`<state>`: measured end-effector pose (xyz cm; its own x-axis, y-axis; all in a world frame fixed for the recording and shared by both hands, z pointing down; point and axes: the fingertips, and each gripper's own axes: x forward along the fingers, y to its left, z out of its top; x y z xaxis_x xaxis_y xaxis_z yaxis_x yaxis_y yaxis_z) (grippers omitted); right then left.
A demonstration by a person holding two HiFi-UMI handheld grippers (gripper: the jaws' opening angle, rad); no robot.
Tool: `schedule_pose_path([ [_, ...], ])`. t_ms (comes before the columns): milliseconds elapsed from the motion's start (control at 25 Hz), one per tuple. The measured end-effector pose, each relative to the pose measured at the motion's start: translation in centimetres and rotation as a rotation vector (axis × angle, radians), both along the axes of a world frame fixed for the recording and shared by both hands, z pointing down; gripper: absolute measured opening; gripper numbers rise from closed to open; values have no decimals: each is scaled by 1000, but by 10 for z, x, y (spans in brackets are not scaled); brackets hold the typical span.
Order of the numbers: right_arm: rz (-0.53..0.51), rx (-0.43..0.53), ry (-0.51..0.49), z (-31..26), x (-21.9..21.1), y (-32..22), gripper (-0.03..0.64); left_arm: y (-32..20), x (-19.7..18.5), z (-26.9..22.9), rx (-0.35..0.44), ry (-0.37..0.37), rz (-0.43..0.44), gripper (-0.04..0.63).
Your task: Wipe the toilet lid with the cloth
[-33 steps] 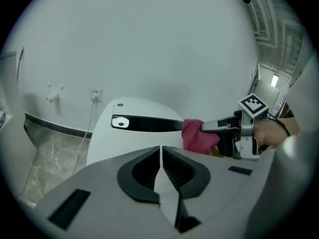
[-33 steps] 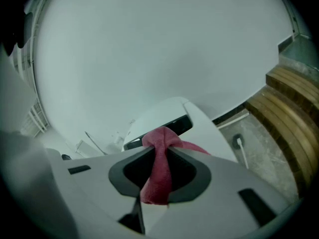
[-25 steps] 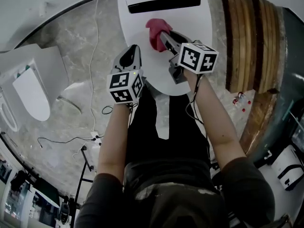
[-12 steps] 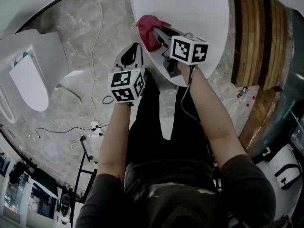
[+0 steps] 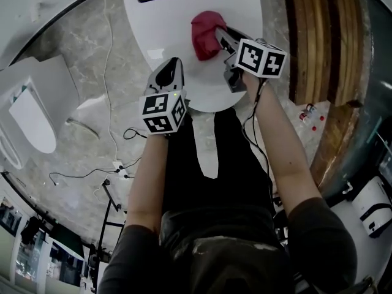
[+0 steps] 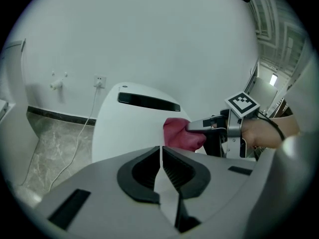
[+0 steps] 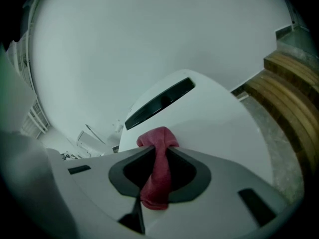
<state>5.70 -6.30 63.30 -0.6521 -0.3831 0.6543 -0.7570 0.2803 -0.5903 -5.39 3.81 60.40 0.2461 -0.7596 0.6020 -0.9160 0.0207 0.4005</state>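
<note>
In the head view, a red cloth (image 5: 204, 32) is seen on the white toilet lid (image 5: 177, 23) at upper centre, gripped by the right tongs (image 5: 217, 37). The left tongs (image 5: 173, 65) are held over the lid's near edge.

In the left gripper view, the left tongs (image 6: 161, 153) are seen closed on nothing.

In the right gripper view, the red cloth (image 7: 158, 168) is clamped between the jaws of the right tongs (image 7: 159, 156).
</note>
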Motion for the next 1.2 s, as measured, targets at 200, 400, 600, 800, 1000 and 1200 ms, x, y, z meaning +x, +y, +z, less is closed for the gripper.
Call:
schedule_pose_path([
  [200, 59, 6, 18, 0, 85, -22, 67, -18, 71, -2, 5, 9, 34, 23],
  [400, 99, 2, 31, 10, 151, -35, 67, -23, 126, -2, 6, 24, 52, 23],
  [600, 111, 2, 20, 12, 174, -31, 67, -10, 154, 9, -20, 33, 84, 23],
  [800, 111, 18, -4, -2, 166, -10, 67, 8, 151, 6, -17, 23, 99, 23],
  [1000, 89, 29, -28, -19, 116, 22, 67, 36, 109, 0, -6, 18, 86, 23],
  [1200, 16, 27, -90, -39, 33, 68, 67, 66, 52, -4, -9, -8, 72, 23],
])
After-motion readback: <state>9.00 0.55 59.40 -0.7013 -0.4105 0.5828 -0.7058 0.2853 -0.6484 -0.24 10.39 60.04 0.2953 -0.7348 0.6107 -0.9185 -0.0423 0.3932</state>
